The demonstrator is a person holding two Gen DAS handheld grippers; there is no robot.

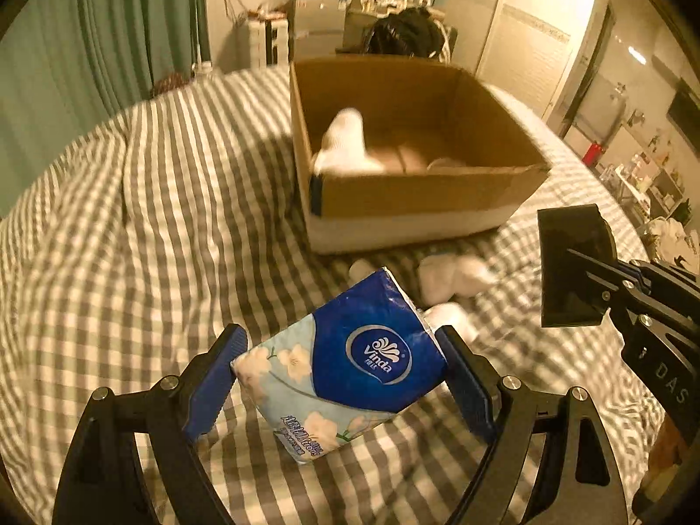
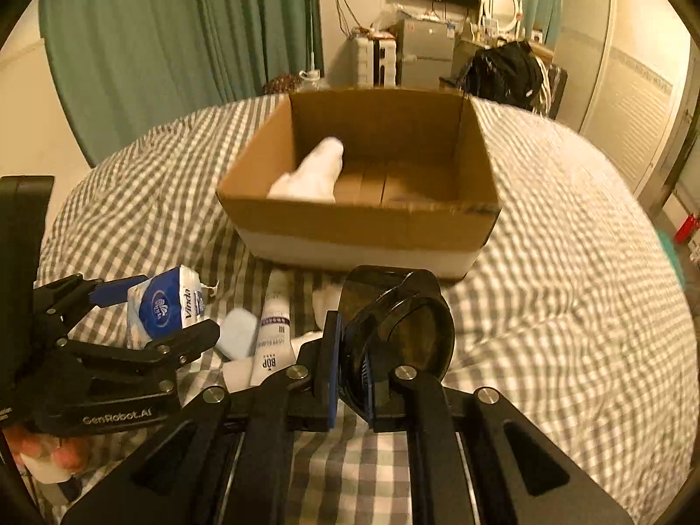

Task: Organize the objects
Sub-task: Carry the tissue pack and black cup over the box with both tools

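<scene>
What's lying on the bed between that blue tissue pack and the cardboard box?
Small white bundles, probably rolled socks, lie on the checked bedcover between the tissue pack and the box, seen from the left wrist.

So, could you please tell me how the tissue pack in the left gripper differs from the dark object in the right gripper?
The tissue pack is soft, blue and floral, with Vinda branding; the dark object looks hard, glossy, black and unmarked. The pack spans widely spread pads of the left gripper; the dark object is pinched thin by the nearly closed right gripper. Both are held above the checked bedding, short of the cardboard box.
</scene>
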